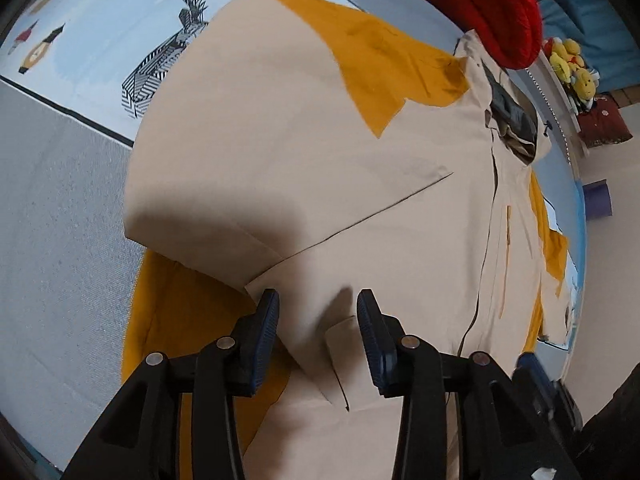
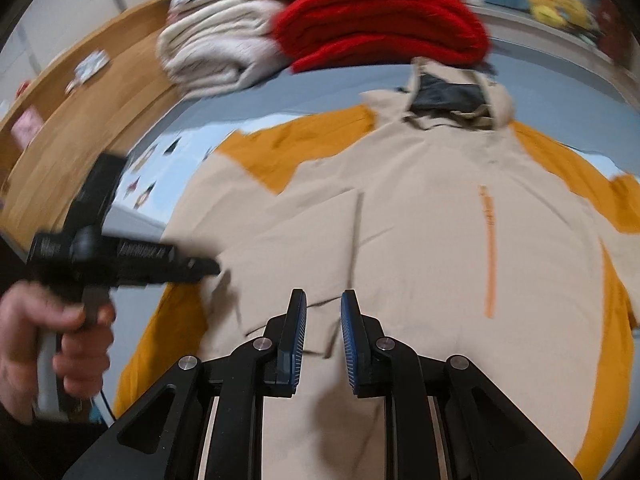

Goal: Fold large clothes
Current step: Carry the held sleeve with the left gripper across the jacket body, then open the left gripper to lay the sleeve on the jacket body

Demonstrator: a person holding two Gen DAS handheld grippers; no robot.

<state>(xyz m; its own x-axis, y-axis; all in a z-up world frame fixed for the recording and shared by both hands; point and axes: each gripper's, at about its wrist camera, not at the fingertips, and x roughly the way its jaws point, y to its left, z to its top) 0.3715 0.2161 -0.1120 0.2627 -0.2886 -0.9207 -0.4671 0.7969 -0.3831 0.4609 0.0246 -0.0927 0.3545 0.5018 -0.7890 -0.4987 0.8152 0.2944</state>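
Nearest the lenses, both grippers hang above the hem end of the jacket (image 2: 420, 240), each with its fingers spread and nothing between them: the left gripper (image 1: 318, 336) over the folded-in sleeve (image 1: 248, 152), the right gripper (image 2: 323, 340) over the lower front panel. The person's left hand (image 2: 60, 344) shows at the edge of the right view. The jacket lies front up on the bed (image 1: 60, 220), beige with mustard panels, one sleeve already laid across the chest. The fabric appears thin, limp and fairly smooth, so it should be light but liable to slide and sag; pinch at seams, the hem or the cuff edge, not mid-panel. Beyond the collar (image 2: 448, 98) sit a folded red garment (image 2: 380, 20) and a cream one (image 2: 216, 52).
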